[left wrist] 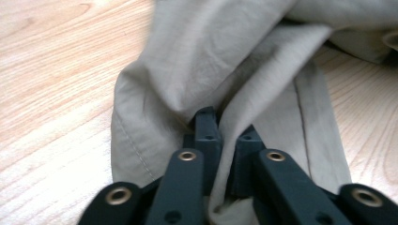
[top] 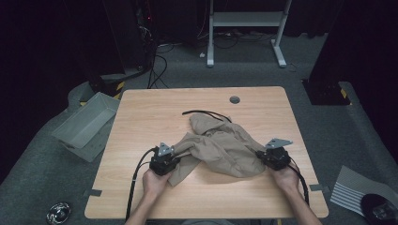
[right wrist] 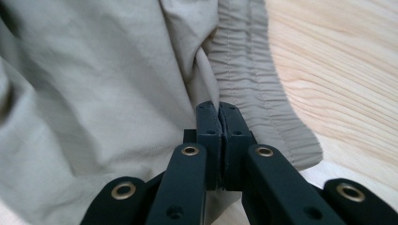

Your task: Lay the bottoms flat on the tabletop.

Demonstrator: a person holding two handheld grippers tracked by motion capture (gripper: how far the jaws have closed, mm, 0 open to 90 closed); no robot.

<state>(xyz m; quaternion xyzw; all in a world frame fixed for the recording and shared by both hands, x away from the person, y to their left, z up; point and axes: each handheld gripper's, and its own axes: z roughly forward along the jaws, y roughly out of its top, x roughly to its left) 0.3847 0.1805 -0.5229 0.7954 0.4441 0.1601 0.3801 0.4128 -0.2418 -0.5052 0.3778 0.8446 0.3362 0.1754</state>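
A person's two hands come in over the near edge of a light wooden worktop (top: 141,112), each holding a black gripper. Between them lies a crumpled beige garment (top: 220,145) of thin woven cloth, creased and bunched into soft folds, resting on the near half of the worktop, roughly midway between the left and right edges.

The left gripper (top: 170,157) sits at the garment's left end. In the left gripper view, a fold of the cloth (left wrist: 225,70) runs down between its fingers (left wrist: 206,136); they stand slightly apart with the fabric pinched in the narrow gap. A stitched seam runs along a flat strip of cloth to the right of the fingers.

The right gripper (top: 263,155) is at the garment's right end, toward the right edge of the worktop. In the right gripper view, its fingers (right wrist: 209,126) are pressed together, clamped on the cloth (right wrist: 94,93) just beside a gathered, elastic-looking band (right wrist: 253,89) with rows of stitching.

Farther back, the garment rises in a loose hump toward the middle of the worktop, and a thin black cord (top: 206,113) curves out from its far side. A small round grey grommet (top: 234,100) sits near the far edge.

No brand, label or readable writing shows on the garment.
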